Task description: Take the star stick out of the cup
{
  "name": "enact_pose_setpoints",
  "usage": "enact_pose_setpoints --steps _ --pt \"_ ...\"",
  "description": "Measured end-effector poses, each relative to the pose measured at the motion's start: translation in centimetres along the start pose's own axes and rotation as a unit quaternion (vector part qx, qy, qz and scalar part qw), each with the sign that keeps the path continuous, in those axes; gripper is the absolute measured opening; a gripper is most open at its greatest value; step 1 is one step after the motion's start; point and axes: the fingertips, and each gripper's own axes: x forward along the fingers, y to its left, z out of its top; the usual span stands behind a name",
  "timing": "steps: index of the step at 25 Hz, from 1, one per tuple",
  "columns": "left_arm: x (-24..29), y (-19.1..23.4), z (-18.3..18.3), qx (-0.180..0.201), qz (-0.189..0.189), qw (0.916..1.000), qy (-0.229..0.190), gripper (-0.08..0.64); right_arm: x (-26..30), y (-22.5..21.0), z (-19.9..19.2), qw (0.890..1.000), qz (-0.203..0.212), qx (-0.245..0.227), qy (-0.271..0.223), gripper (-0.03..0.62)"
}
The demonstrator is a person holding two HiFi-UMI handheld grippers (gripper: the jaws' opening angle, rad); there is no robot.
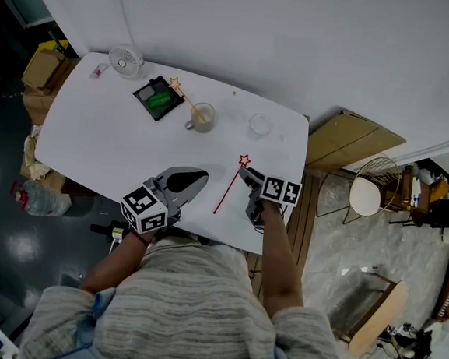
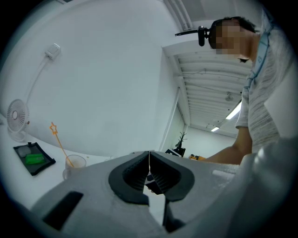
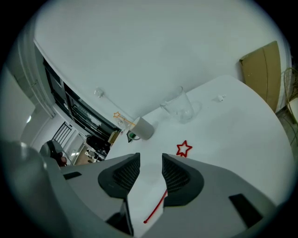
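1. No legible text, brand, number or sign is found in any view.
2. Black-and-white square marker patterns are noted on the left marker cube [image 1: 144, 210] and the right marker cube [image 1: 281, 191]; no characters are carried.
3. Any print on the small item [image 1: 99, 71] beside the fan [image 1: 126, 60] is too small to be read.

Cup [image 1: 202, 119] on white table [image 1: 95, 136], orange star stick [image 1: 178, 88] inside. Clear glass [image 1: 260, 125] right of cup, black tray [image 1: 158, 99] left. Red star stick [image 1: 228, 189] flat, nearer person than cup, between left gripper [image 1: 202, 176] and right gripper [image 1: 244, 171].
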Motion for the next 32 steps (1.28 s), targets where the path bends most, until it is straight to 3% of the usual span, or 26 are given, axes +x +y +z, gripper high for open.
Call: enact_pose_setpoints --steps 9,17,32 --pt "0.4 -0.5 0.1 0.0 -0.005 1.0 0.0 0.015 -2.7 4.9 0.5 0.995 0.014 -0.089 -0.034 0.121" --pt "0.4 -0.6 -0.2 0.002 -0.005 1.0 0.004 0.015 -5.0 9.1 0.8 0.987 0.039 -0.141 -0.065 0.12" --pt "0.8 2.0 -0.6 0.004 0.017 0.9995 0.026 0.017 -5.6 9.2 1.4 0.985 0.047 -0.149 -0.078 0.12"
